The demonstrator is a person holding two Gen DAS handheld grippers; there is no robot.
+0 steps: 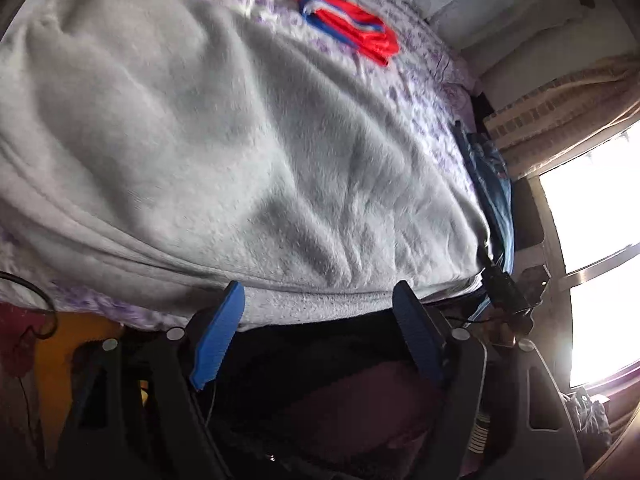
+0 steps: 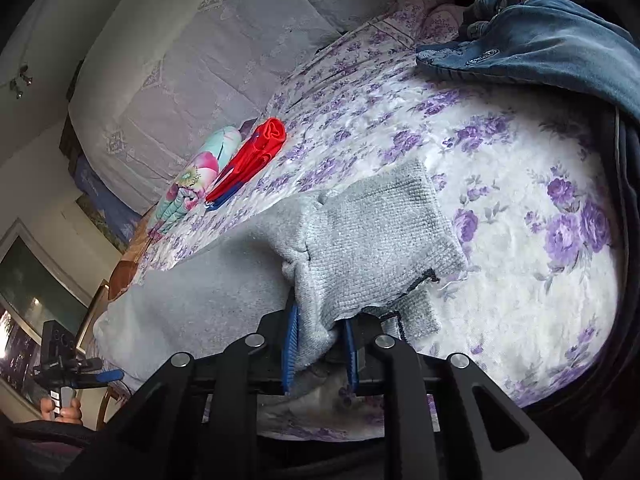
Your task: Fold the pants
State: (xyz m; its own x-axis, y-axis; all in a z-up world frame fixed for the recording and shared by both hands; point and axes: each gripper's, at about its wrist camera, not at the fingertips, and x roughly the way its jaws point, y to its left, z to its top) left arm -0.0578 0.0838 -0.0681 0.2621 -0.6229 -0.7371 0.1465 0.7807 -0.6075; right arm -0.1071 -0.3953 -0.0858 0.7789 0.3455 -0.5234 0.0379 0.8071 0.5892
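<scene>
Pinching grey pants [image 2: 360, 240] edge, right gripper [image 2: 318, 344], left gripper [image 1: 316, 320] jaws spread, seemingly empty, bedspread [image 2: 520, 240] beyond.

Folded red garment [image 2: 256, 156] with blue and white trim, lying on purple-flowered bedspread [image 2: 520, 240]. Just beside it, toward the headboard side, a folded floral cloth [image 2: 196, 176] in mint and pink. Blue denim piece [image 2: 540, 40] heaped at the bed's far edge. Pale quilted headboard cushion [image 2: 192, 60] behind. Bright window [image 1: 604, 240] on the right of the left wrist view, with beige curtain [image 1: 560, 120] drawn aside above it.
</scene>
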